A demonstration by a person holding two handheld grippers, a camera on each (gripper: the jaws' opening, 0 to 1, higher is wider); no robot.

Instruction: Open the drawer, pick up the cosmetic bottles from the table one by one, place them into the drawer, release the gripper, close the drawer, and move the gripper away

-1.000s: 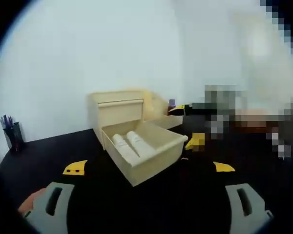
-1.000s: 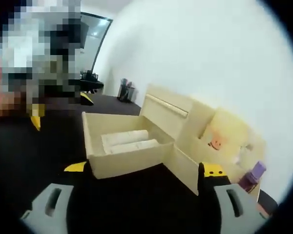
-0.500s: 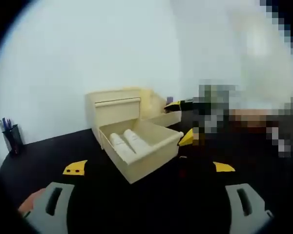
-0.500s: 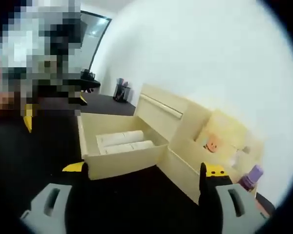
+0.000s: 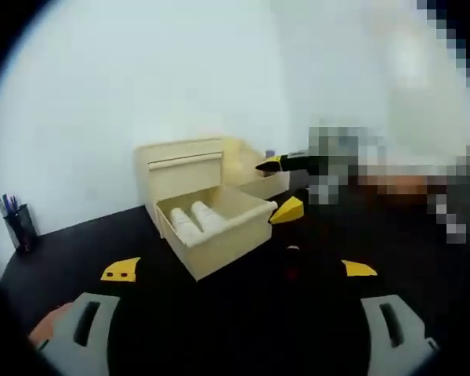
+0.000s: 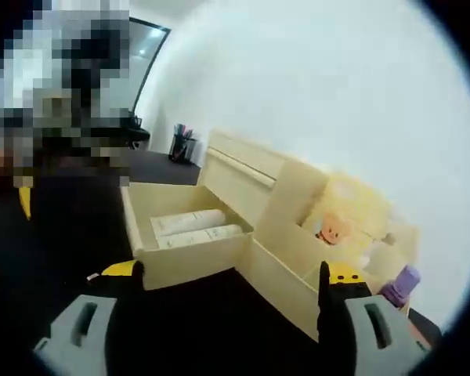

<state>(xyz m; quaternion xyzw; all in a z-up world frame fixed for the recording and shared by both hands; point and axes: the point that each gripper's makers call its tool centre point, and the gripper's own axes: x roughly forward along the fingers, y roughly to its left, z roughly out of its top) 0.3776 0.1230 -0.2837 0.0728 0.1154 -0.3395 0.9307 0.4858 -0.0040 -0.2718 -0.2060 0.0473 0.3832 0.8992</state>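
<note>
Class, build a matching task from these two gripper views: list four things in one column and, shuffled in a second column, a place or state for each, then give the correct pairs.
Things
1. drawer
2. two white bottles
3. pen holder
4. purple bottle

Places or states
A. far edge of the black table, by the wall
B. pulled open
C. lying side by side in the drawer
D. beside the cream organiser's open tray

Pairs: 1-B, 2-C, 3-A, 4-D

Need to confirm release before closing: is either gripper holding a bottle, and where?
Nothing is held. The left gripper and right gripper are both open and empty; two bottles lie in the open drawer.
</note>
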